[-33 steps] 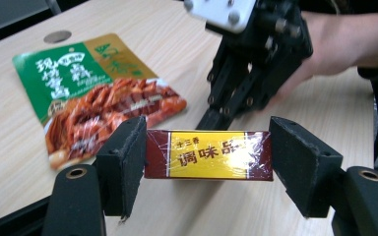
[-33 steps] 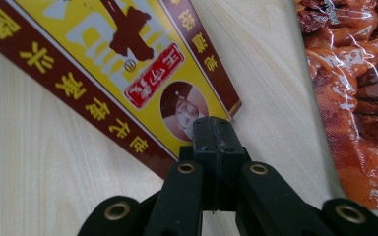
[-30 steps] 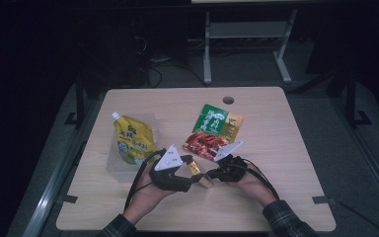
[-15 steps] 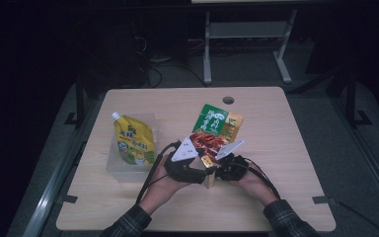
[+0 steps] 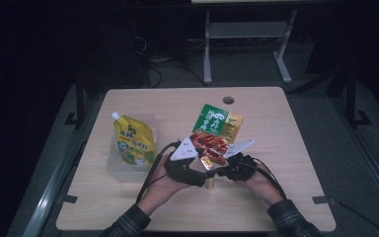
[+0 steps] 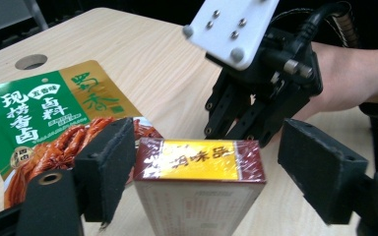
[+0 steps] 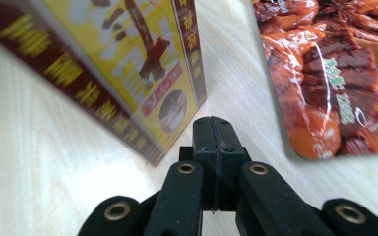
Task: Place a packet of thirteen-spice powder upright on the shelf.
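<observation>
Box (image 5: 209, 174) stands on surface (image 5: 286, 148) between both claws, near front edge, just before red pouch (image 5: 211, 144). High view: forearms enter from bottom, hands angled inward.

Left claw (image 6: 204, 172) view: jaws just been opening, box between, pads apart from it.

Right claw (image 7: 211, 142) view: pads pressed together, empty, tips beside box corner.
</observation>
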{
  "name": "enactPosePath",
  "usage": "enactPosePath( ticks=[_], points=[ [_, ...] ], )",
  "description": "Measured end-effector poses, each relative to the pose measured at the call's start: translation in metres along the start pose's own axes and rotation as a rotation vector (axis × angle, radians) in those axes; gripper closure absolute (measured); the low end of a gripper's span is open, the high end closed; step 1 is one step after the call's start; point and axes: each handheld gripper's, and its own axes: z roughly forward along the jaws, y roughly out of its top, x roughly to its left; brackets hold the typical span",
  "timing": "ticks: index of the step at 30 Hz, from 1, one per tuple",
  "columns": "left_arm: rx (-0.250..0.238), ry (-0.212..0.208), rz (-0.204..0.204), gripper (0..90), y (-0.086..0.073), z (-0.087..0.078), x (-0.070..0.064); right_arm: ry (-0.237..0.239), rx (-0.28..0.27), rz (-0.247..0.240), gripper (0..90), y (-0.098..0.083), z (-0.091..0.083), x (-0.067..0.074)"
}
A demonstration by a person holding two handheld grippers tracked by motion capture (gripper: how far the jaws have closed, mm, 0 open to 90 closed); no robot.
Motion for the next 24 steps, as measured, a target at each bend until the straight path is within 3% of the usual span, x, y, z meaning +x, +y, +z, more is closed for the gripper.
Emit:
enactPosePath(
  ticks=[9, 12, 17, 24],
  points=[
    [0.008, -0.001, 0.001, 16.4, -0.002, -0.012, 0.000, -0.004, 0.015, 0.001, 90.0, -0.012, -0.012, 0.014],
    [0.007, 0.001, 0.003, 16.5, -0.005, -0.020, 0.000, 0.015, 0.017, -0.005, 89.9, -0.018, -0.014, 0.021],
    [0.023, 0.005, -0.016, 16.4, -0.019, -0.035, 0.001, 0.031, 0.035, -0.021, 90.0, -0.022, -0.009, 0.030],
    [0.085, 0.001, -0.059, 16.3, -0.058, -0.049, -0.005, 0.038, 0.066, -0.041, 90.0, -0.019, 0.004, 0.038]
  ],
)
